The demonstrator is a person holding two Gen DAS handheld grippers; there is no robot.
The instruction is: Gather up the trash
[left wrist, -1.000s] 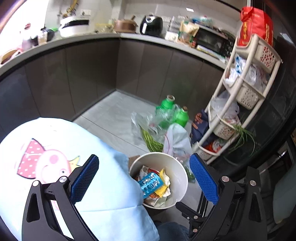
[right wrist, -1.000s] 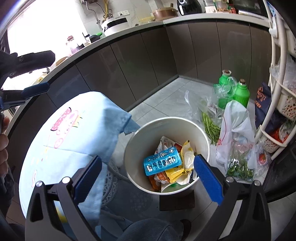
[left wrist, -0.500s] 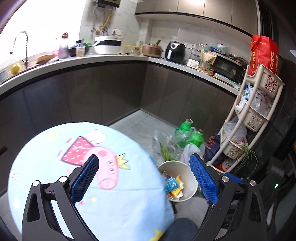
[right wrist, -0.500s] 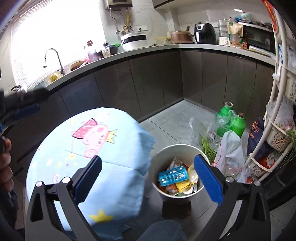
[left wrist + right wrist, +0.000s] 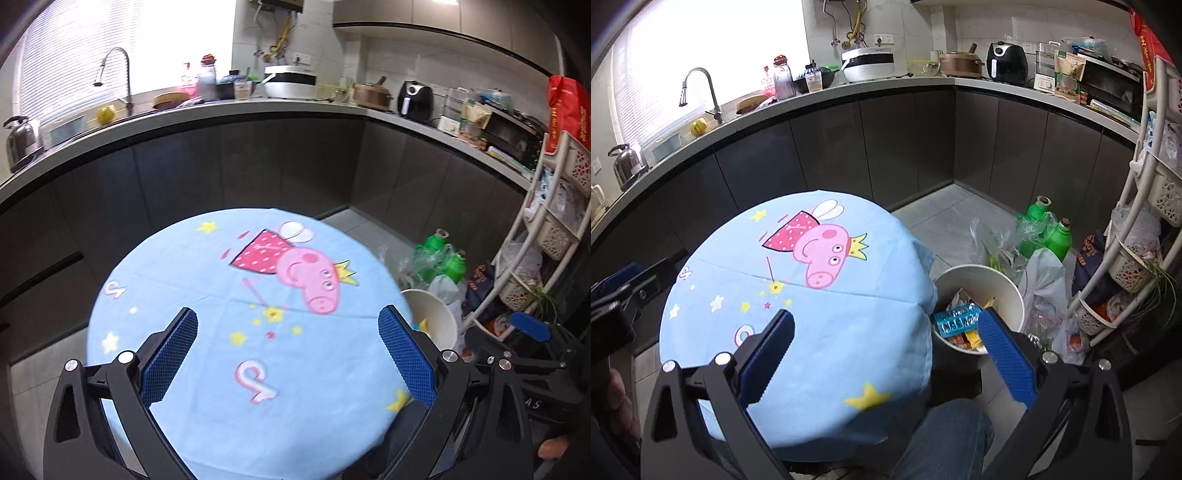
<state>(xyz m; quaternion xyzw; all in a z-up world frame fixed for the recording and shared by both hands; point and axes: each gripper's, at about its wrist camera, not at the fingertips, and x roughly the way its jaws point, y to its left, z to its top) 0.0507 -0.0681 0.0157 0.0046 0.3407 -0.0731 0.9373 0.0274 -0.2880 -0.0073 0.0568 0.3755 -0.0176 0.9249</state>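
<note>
- While both hover above the desk [image 5: 827,317], the left hand-held gripper [image 5: 288,354] and right hand-held gripper [image 5: 886,354] gape wide, empty.
- At 3 o'clock, just past the cloth's edge, the white bin [image 5: 1008,291] holds the blue blister pack [image 5: 956,323] and wrappers.
- Bare floor [image 5: 945,206] lies at 1 o'clock.

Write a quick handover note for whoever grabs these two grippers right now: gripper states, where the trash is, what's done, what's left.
Left gripper: open, empty, above the round table's light blue cartoon-pig tablecloth.
Right gripper: open, empty, over the table's right edge.
White round trash bin stands on the floor right of the table. It holds a blue blister pack on top of yellow and orange wrappers.
Done: no trash shows on the tablecloth.
Left: clear plastic bags and two green bottles sit on the floor beyond the bin; whether they count as trash is unclear.
</note>
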